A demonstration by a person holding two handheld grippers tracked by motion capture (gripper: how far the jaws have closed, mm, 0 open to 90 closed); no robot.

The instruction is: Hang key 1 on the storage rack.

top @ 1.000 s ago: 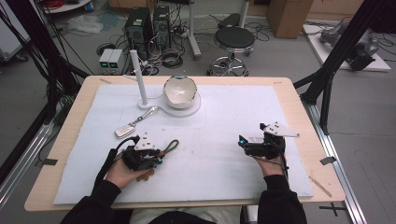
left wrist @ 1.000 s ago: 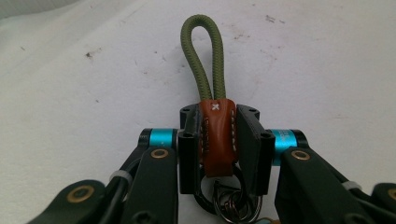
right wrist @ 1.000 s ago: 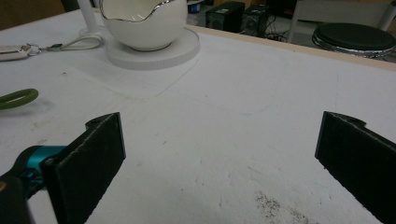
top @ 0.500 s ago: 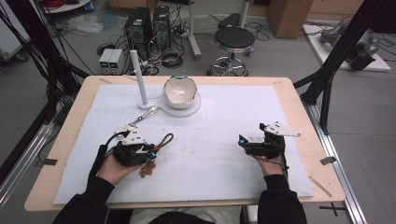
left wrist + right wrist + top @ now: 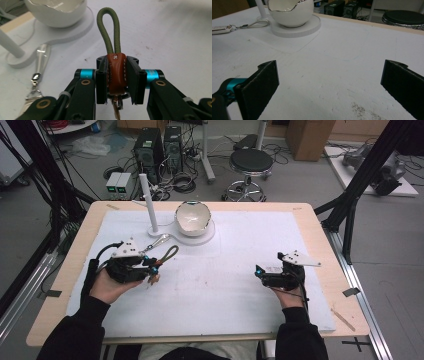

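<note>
Left gripper (image 5: 152, 265): sits at the left of the high view, in the person's left hand, with a grey three-cornered plate on top. Its jaws are nearly closed, pinched on the keychain.

Keychain (image 5: 115, 72): the brown leather tab with white stitching sits clamped between the two black pads in the middle of the left gripper view. The pads (image 5: 102, 83) press on the tab from both sides.

Cord loop (image 5: 109, 31): an olive-green loop rises from the top of the leather tab toward the upper middle of the left gripper view. In the high view it sticks out up and to the right of the left gripper's tips, toward the bowl.

Metal ring: a small ring and a bit of fringe hang below the tab, between the jaws; detail is too small to tell.

Right gripper (image 5: 261, 272): lies at the lower right of the high view, in the person's right hand, pointing left. Its jaws stand wide apart, with bare white table cover between them, as the right gripper view shows. It holds nothing and touches nothing.

Bowl (image 5: 192, 217): a white bowl with a wavy rim stands on a round white base in the upper middle of the high view, well apart from both grippers.

White post (image 5: 148, 202): stands upright just left of the bowl.

Silver clip (image 5: 41, 63): lies on the table cover at the left of the left gripper view, beside the post's foot.

Table (image 5: 320, 250): a wooden top under a white cover.
</note>
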